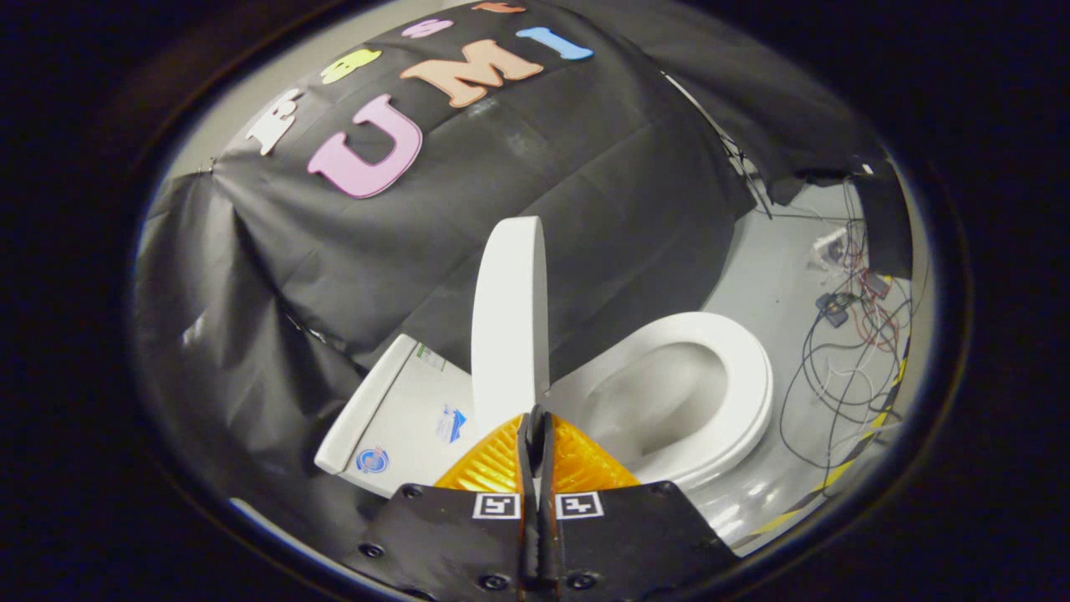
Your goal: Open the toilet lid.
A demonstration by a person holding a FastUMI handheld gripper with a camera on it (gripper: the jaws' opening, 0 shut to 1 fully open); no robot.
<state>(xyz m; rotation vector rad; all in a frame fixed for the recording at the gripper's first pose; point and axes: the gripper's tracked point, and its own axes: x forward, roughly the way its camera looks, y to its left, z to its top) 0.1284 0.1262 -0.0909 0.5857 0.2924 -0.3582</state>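
The white toilet lid (510,318) stands raised, seen almost edge-on, well apart from the seat ring (740,368) and the open bowl (660,393). The white tank (401,410) lies on the lid's other side. My gripper (536,415) is shut, its two fingers pressed together with nothing between them. The fingertips sit right at the lid's near edge, close to where the lid meets the seat; I cannot tell whether they touch it.
Black cloth hangs behind the toilet as the booth wall. Loose cables (844,359) and small boxes lie on the grey floor beyond the seat. A strip of yellow-and-black tape (836,477) runs along the floor near the bowl.
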